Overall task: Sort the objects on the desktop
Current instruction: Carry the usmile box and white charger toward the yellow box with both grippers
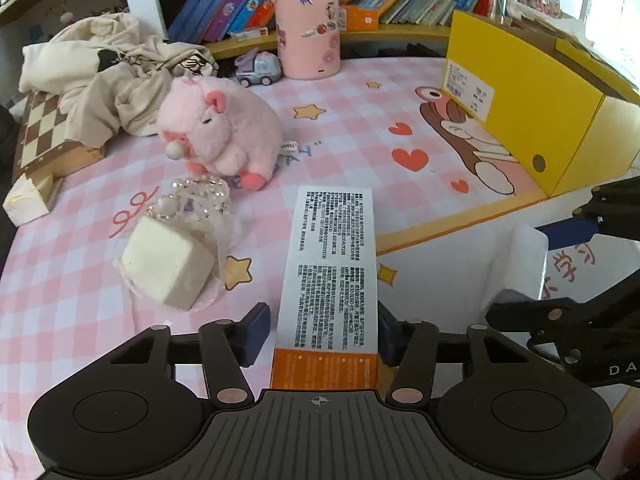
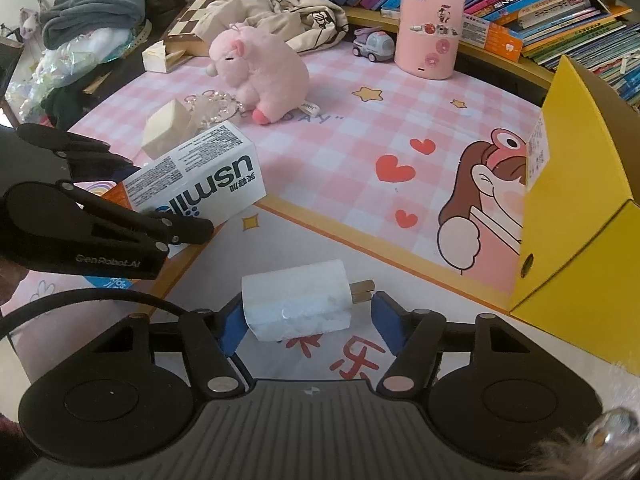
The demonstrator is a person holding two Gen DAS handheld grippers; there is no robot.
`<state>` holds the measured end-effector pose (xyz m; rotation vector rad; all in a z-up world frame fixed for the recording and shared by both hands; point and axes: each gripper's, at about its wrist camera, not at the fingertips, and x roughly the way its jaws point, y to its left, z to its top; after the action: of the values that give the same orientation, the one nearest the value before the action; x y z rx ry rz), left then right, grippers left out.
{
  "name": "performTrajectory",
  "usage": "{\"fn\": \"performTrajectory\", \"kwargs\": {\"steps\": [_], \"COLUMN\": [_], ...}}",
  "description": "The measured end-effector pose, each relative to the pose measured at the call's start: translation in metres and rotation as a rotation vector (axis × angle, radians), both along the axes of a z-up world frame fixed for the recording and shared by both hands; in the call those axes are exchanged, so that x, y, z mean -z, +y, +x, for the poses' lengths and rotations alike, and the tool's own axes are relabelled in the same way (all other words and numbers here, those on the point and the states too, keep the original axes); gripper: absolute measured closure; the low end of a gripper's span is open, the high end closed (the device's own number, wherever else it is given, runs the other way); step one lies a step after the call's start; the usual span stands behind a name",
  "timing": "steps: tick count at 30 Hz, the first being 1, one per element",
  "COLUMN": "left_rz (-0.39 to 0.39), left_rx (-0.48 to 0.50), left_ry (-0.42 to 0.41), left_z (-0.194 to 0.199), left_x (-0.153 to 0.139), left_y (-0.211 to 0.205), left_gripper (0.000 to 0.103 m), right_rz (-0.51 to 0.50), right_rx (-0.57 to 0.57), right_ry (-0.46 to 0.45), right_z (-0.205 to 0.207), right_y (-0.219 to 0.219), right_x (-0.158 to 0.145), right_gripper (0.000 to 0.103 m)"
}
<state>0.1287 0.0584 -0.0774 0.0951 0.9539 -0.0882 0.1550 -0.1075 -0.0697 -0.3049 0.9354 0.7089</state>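
From my remote station I count one pink plush pig (image 1: 218,128), one toy car (image 1: 258,67), one pink canister (image 1: 307,20), one white charger (image 2: 298,306), two hand-held grippers.

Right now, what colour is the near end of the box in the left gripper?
Orange, on the white usmile box; clearest in the left wrist view.

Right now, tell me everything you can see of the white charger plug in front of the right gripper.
The white charger plug is a blocky, rounded-edged adapter of matte white plastic, with scuffed or glossy patches on its near face. Two flat metal prongs stick out of its right end. It lies on its side on the desk mat, between the fingers of the right gripper. The left blue pad looks to be touching it; the right pad stands clear.
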Motion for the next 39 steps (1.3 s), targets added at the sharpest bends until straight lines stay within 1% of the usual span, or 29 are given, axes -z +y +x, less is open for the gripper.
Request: {"fn": "performTrajectory", "kwargs": {"steps": [2, 3, 5, 7, 12, 19, 25, 31, 39], "left_rz": [-0.006, -0.010, -0.019, -0.028, -0.066, -0.087, -0.096, -0.105, -0.111], "left_rx": [0.005, 0.007, 0.012, 0.017, -0.003, 0.006, 0.028, 0.063, 0.110], "left_ry": [0.002, 0.003, 0.005, 0.008, 0.017, -0.023, -0.060, -0.101, -0.145], "left_z": [0.004, 0.006, 0.007, 0.009, 0.005, -0.006, -0.020, -0.035, -0.048], "left_x": [0.000, 0.000, 0.000, -0.001, -0.004, -0.019, -0.031, -0.043, -0.054], "left_y": [0.000, 0.000, 0.001, 0.002, 0.007, 0.008, 0.007, 0.005, -0.003], "left_gripper": [0.055, 0.060, 0.063, 0.065, 0.065, 0.065, 0.065, 0.065, 0.065], "right_rz": [-0.003, -0.004, -0.008, -0.012, -0.004, -0.010, -0.008, 0.009, 0.015], "right_rx": [-0.006, -0.010, -0.018, -0.019, -0.011, 0.015, 0.053, 0.098, 0.141], "right_ry": [-0.008, -0.012, -0.022, -0.025, -0.049, -0.062, -0.064, -0.101, -0.122], "right_z": [0.001, 0.001, 0.000, 0.000, -0.004, -0.013, -0.025, -0.039, -0.059], "right_y": [0.002, 0.003, 0.004, 0.004, 0.001, -0.004, -0.009, -0.015, -0.024], "right_x": [0.001, 0.001, 0.002, 0.001, -0.007, -0.017, -0.023, -0.036, -0.046], "right_gripper": [0.040, 0.040, 0.040, 0.041, 0.041, 0.041, 0.041, 0.041, 0.041]}}
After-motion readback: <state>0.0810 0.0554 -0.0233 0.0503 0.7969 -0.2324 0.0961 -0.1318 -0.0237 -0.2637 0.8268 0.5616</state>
